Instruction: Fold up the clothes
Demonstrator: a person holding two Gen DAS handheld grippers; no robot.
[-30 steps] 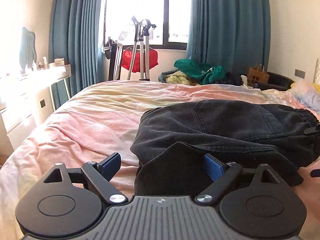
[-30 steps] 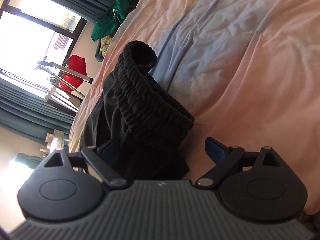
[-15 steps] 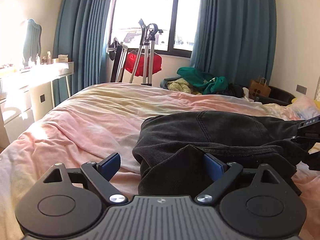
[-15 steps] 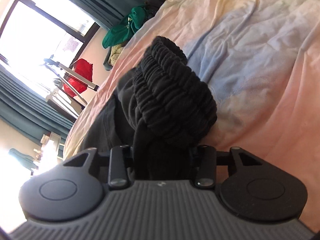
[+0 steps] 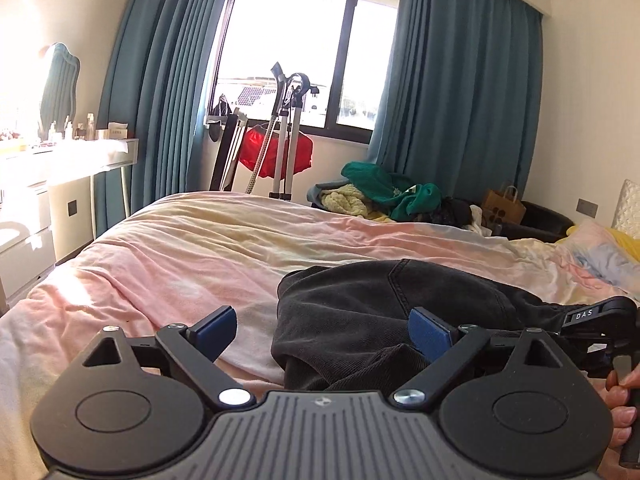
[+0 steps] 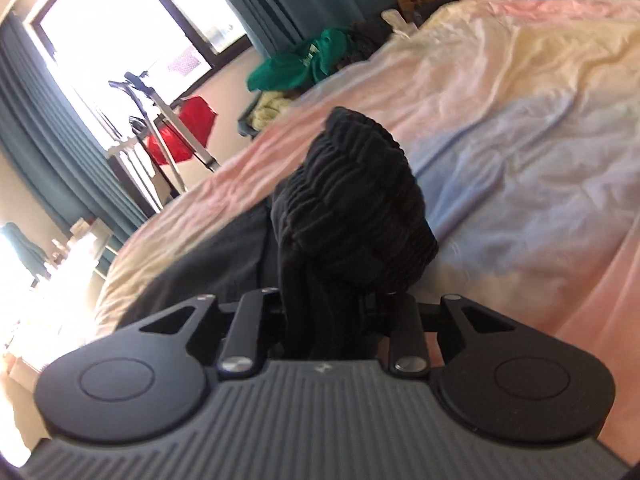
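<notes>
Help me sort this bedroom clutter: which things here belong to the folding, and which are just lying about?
In the job:
black pants
right gripper, clamped on their waistband
left gripper, open
bed

Lying about:
green garment pile
red bag
paper bag

Right hand-held gripper [image 6: 332, 316]: its fingertips are buried in the dark trousers [image 6: 352, 216]. In the left view, a hand [image 5: 622, 404] is cut off by the edge
</notes>
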